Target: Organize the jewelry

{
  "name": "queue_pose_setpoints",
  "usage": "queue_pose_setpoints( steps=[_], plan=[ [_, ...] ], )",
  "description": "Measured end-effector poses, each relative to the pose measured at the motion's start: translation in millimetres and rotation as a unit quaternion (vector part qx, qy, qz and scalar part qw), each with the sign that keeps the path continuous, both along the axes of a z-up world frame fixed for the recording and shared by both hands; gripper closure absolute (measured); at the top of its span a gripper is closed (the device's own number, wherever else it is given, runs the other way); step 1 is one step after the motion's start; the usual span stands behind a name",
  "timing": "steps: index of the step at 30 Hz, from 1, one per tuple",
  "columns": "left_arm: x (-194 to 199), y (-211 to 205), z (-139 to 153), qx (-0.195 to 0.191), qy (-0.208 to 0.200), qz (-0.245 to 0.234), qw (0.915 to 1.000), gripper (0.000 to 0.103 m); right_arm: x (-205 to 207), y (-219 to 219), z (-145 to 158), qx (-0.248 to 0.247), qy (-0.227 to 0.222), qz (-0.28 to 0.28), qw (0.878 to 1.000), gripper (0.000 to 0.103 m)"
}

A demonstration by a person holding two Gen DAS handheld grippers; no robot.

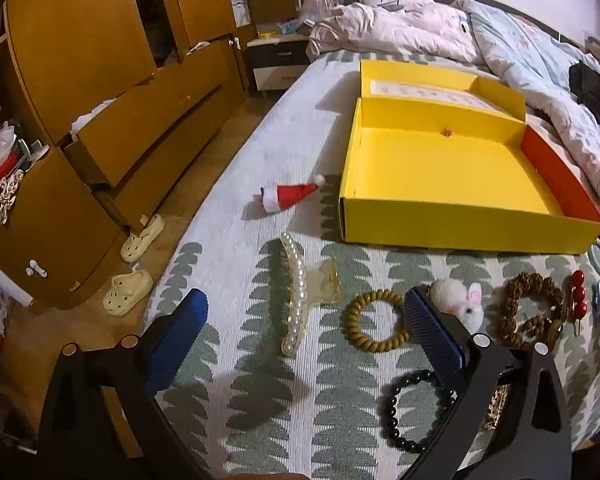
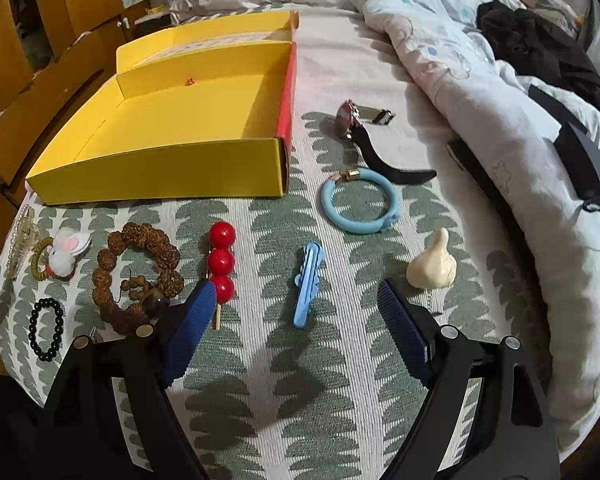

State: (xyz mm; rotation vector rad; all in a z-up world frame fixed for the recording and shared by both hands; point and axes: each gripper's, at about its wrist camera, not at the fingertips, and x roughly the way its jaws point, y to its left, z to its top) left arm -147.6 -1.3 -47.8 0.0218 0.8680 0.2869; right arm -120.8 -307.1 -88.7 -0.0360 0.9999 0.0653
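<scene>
An open yellow box [image 1: 460,236] [image 2: 160,172] lies empty on the bed. In front of it lie a pearl hair claw [image 1: 300,292], an olive coil tie [image 1: 376,320] with a white bunny [image 1: 460,300], a black bead bracelet [image 1: 408,408] [image 2: 46,328], a brown bead bracelet [image 2: 136,272], a red ball pin [image 2: 221,260], a blue clip [image 2: 308,284], a blue ring [image 2: 360,204], a watch [image 2: 364,132] and a cream clip [image 2: 432,264]. My left gripper [image 1: 304,304] is open above the pearl claw. My right gripper [image 2: 296,296] is open around the blue clip.
A small Santa hat [image 1: 288,196] lies left of the box. Rumpled quilts [image 2: 480,80] and dark clothes [image 2: 540,48] cover the bed's far and right side. Wooden drawers [image 1: 140,132] and slippers [image 1: 132,272] stand on the floor to the left.
</scene>
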Motion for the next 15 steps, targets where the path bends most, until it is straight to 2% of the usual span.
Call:
queue_pose_setpoints(
  steps=[15],
  plan=[
    [5.5, -1.2, -2.7, -0.017, 0.016, 0.005, 0.9997, 0.006, 5.9, -4.7, -5.4, 0.003, 0.004, 0.003, 1.000, 0.019]
  ],
)
